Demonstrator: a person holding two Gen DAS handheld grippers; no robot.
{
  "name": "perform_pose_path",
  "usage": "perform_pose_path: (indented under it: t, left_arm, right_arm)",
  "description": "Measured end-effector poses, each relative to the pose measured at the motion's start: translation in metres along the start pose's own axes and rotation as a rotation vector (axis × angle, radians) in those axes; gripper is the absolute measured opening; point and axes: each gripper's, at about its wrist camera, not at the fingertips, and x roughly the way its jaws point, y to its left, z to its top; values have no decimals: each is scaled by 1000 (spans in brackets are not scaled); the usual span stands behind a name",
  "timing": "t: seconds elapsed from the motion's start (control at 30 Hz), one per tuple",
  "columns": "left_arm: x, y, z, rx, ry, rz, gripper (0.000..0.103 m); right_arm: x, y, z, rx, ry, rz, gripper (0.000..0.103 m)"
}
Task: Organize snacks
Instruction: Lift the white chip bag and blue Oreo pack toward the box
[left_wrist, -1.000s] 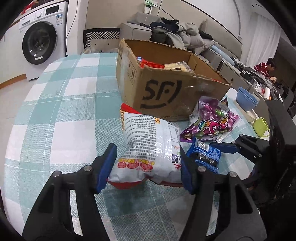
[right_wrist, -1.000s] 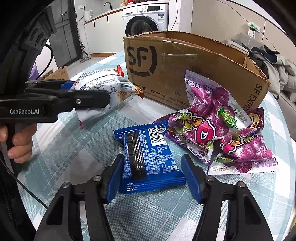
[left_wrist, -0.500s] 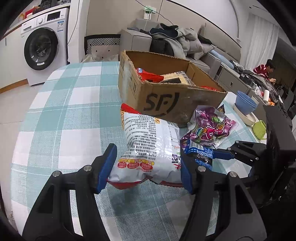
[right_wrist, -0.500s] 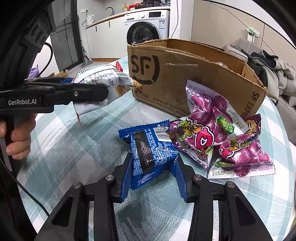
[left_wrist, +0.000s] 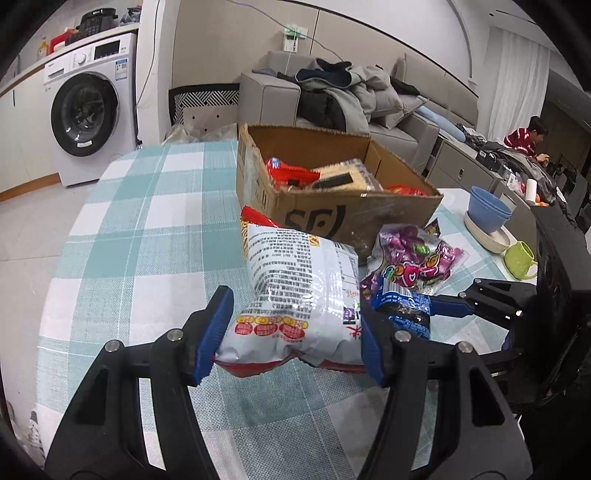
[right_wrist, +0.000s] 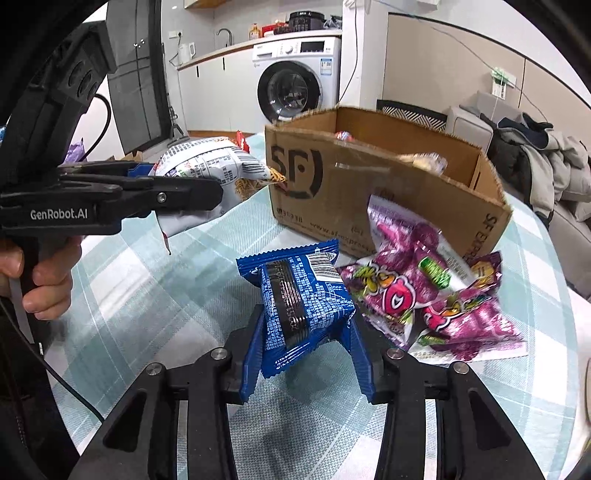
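Left gripper (left_wrist: 293, 332): your blue pads press both sides of the chip bag (left_wrist: 299, 291); the bag is off the cloth, its red lower seam hanging below the jaws.
Right gripper (right_wrist: 304, 347): clamped tight on the blue packet (right_wrist: 301, 302), which buckles between the pads and tilts up clear of the table.
Box (right_wrist: 388, 195): open cardboard carton marked SF, just beyond both of your grippers; red and tan packets lie inside it.
Purple bags (right_wrist: 432, 295): two candy bags overlapping on the cloth, leaning against the box's front wall, just right of the blue packet.
Table (left_wrist: 122, 240): covered in a teal-and-white check cloth.
Your hand (right_wrist: 44, 284): fingers wrapped round the left gripper's handle, seen from the right wrist view.
Green mug (left_wrist: 520, 259) and blue bowl (left_wrist: 487, 214): at the table's far right edge, well apart from the snacks.
Washer (left_wrist: 90, 110): on the floor beyond the table.
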Motion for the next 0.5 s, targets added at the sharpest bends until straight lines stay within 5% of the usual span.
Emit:
perform_pose_path:
  t: [0.5]
  left_arm:
    - [-42,-7,12,9,-94,17,60]
  right_arm:
    - [-48,-8,14,54,-143,-56,43]
